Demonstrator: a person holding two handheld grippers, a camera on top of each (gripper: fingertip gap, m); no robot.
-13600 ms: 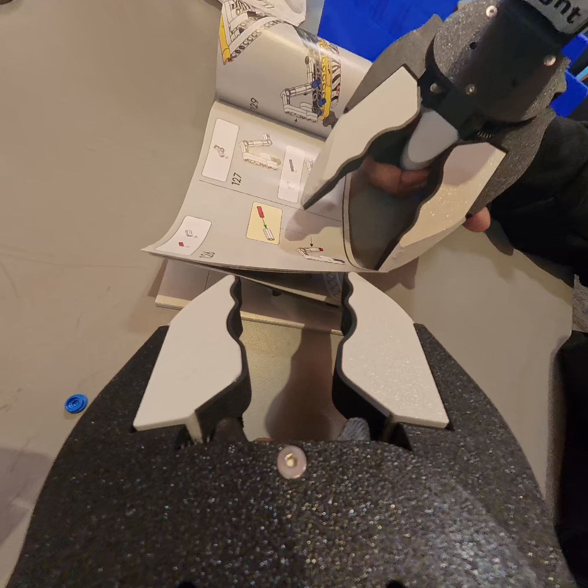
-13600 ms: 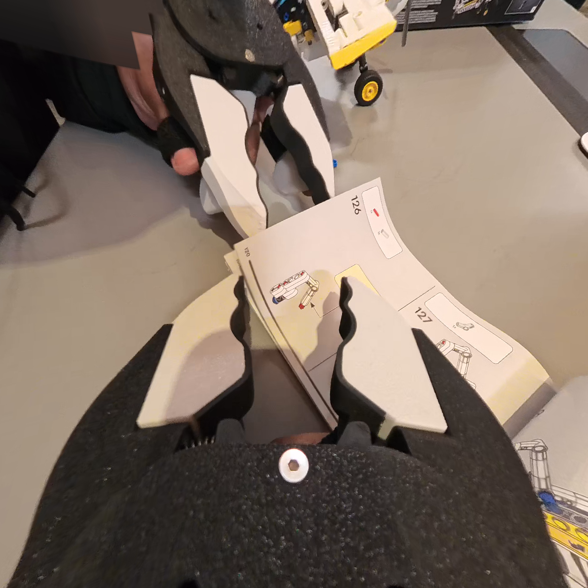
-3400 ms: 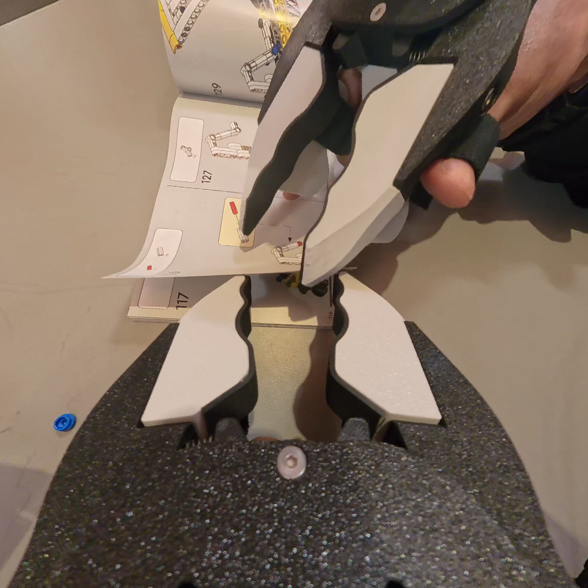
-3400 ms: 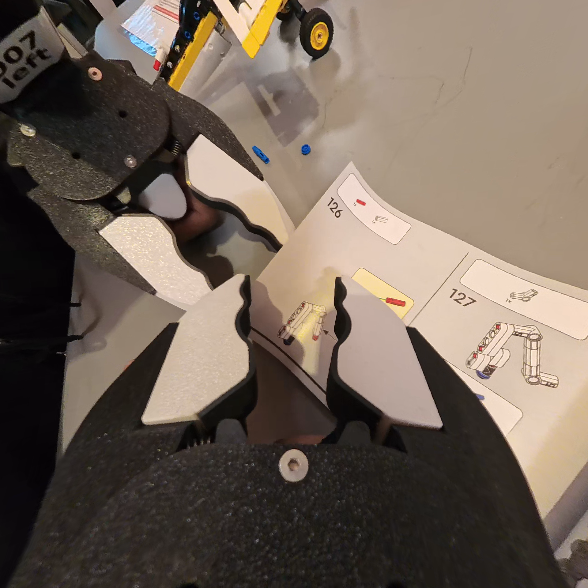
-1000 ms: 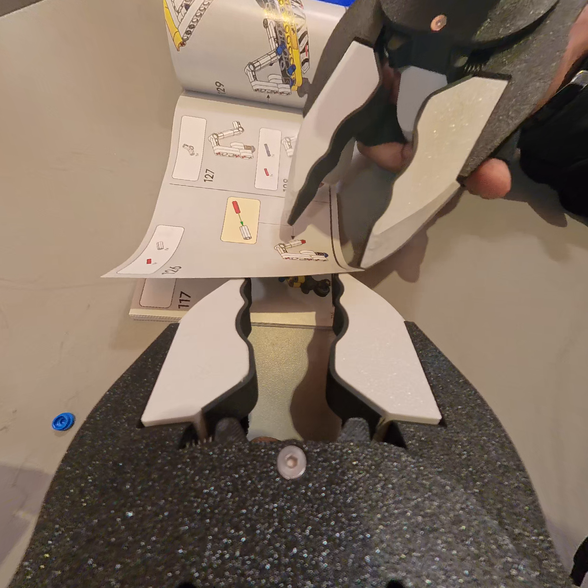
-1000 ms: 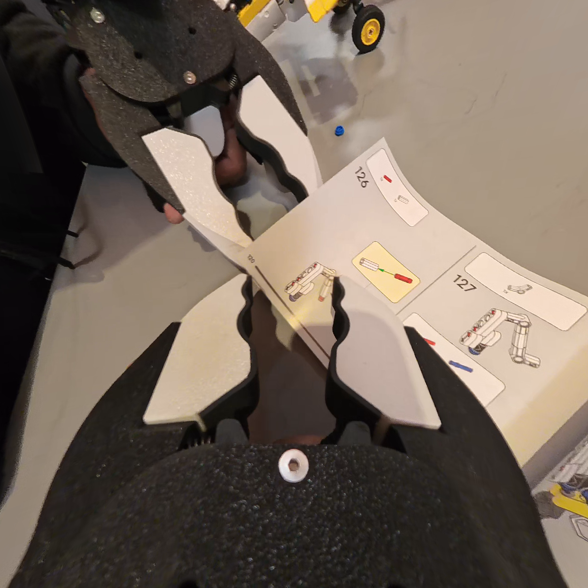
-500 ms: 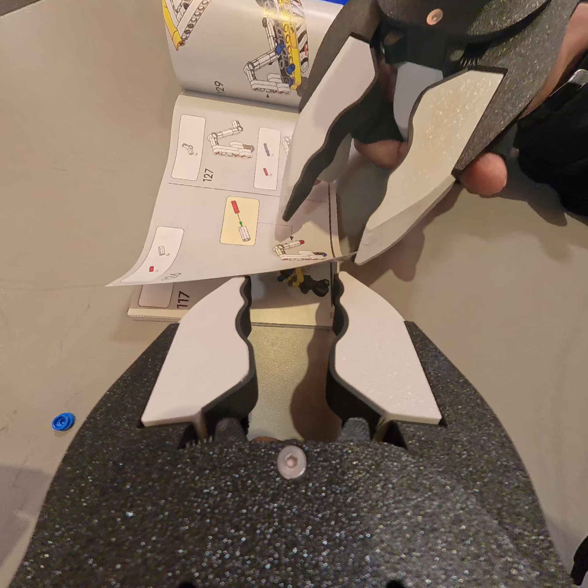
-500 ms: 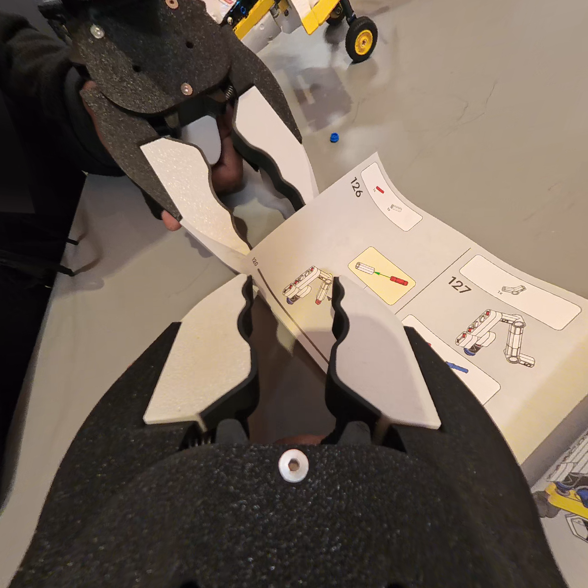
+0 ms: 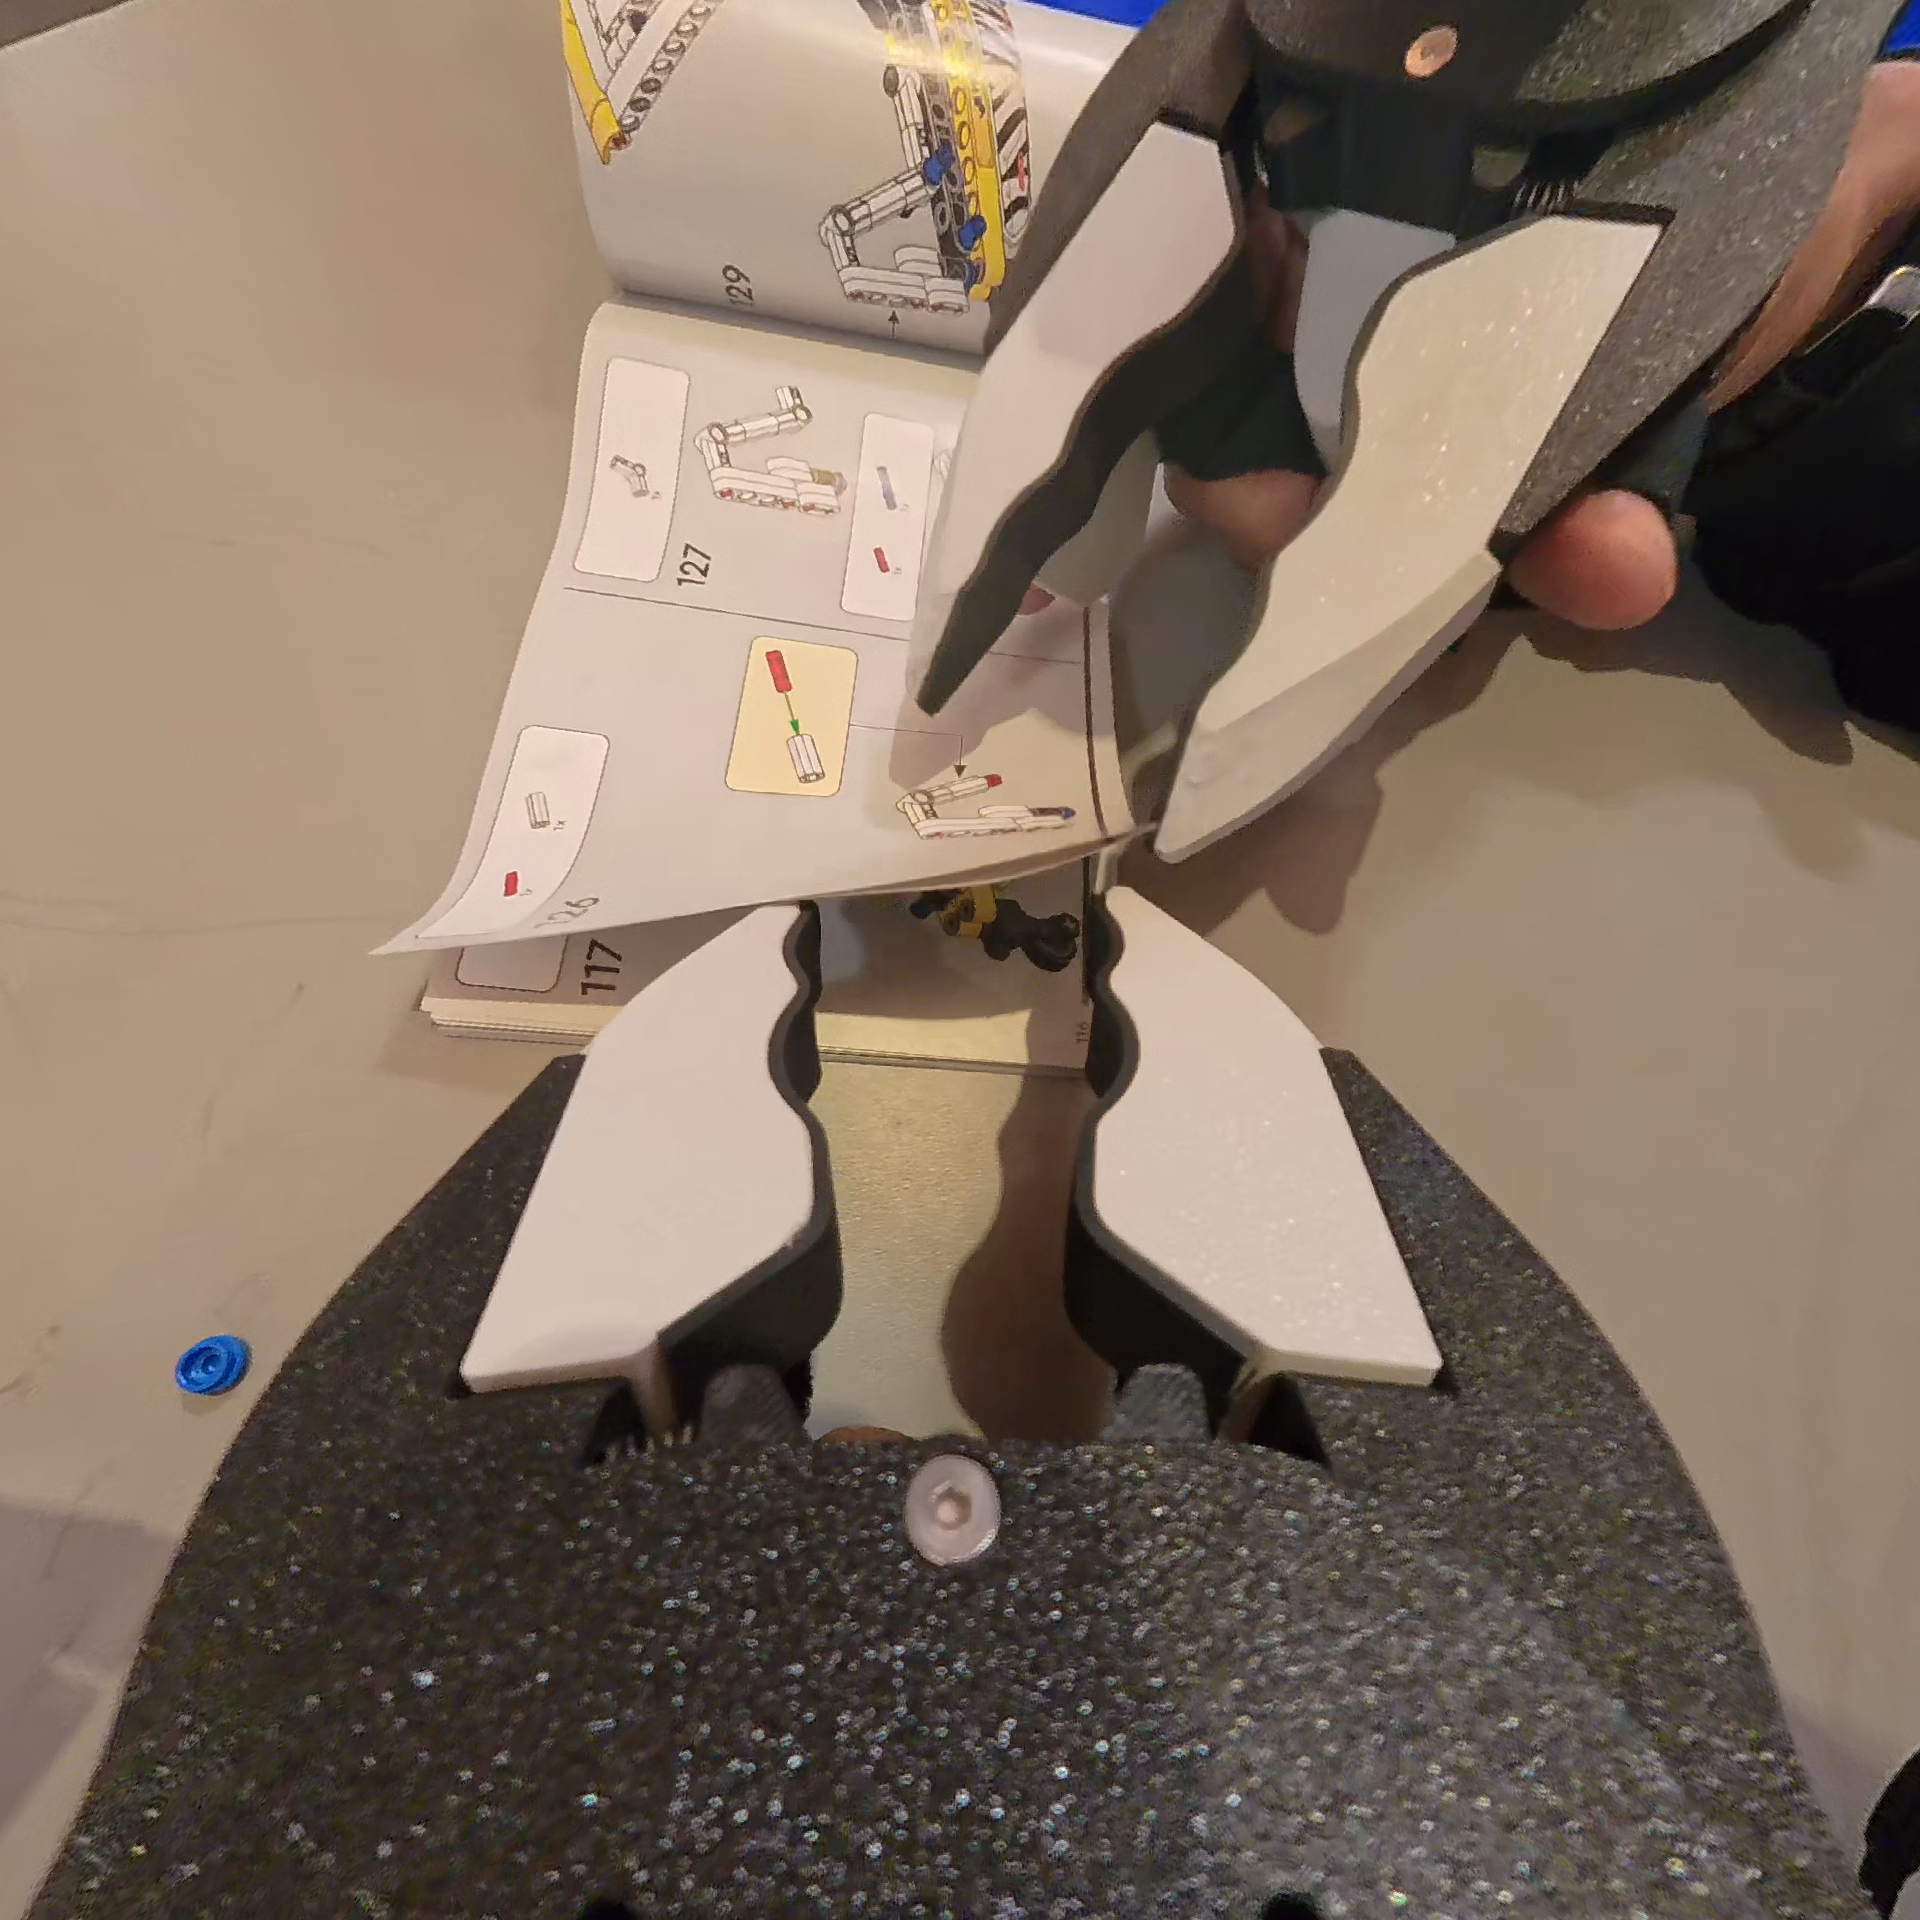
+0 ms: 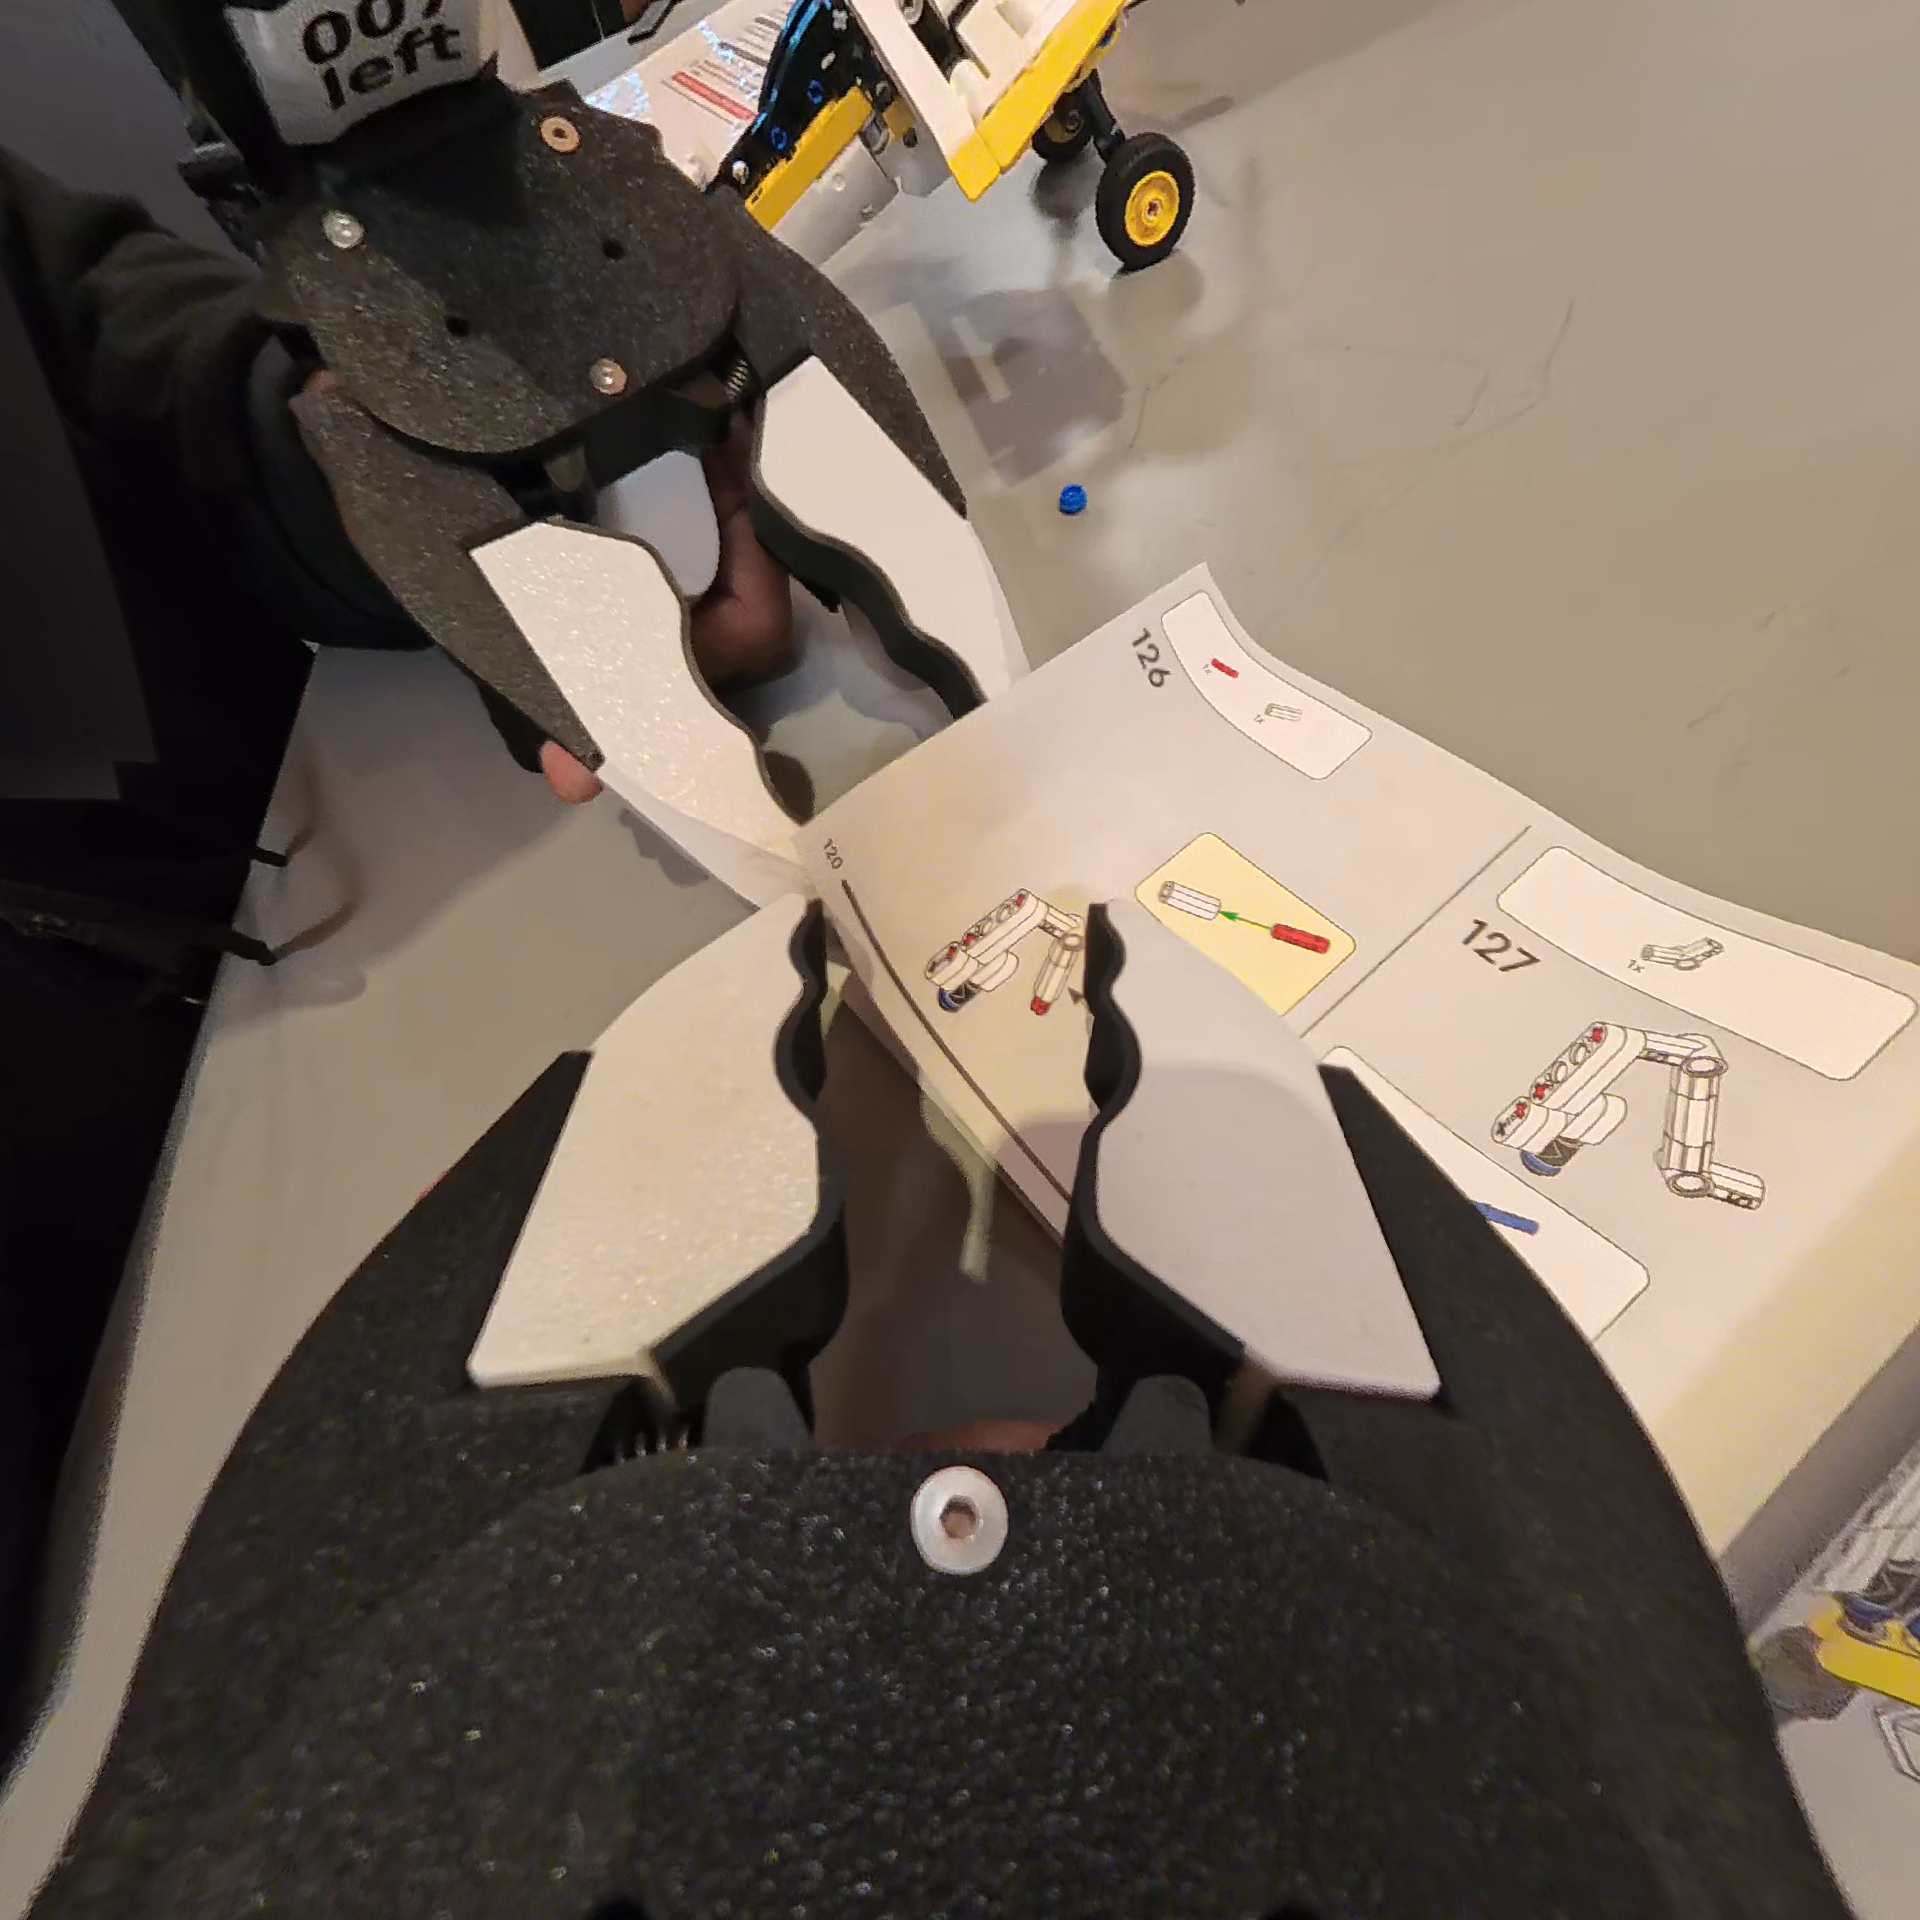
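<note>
An open instruction booklet [image 9: 727, 997] lies on the grey table [image 9: 208, 520]. One of its pages [image 9: 665, 790] is lifted and curled. My right gripper [image 10: 951, 935] is open and straddles that page's near corner [image 10: 935, 852]. One finger is above the sheet and the other is at its edge, and the pads do not press on it. It also shows in the left wrist view [image 9: 1049, 769]. My left gripper [image 9: 951, 914] is open and empty. Its fingertips are over the booklet's near edge, just under the lifted page. It also shows in the right wrist view [image 10: 883, 769].
A small blue round piece [image 9: 212, 1363] lies on the table left of my left gripper and also shows in the right wrist view [image 10: 1072, 499]. A yellow and white wheeled toy model [image 10: 987, 94] stands at the far side. A person's hands hold both grippers. Less than 4 cm separates the two grippers' tips.
The lifted page's corner has risen a little along with my right gripper, so more of the page below shows. Both jaws stay equally wide. My left gripper has barely moved.
</note>
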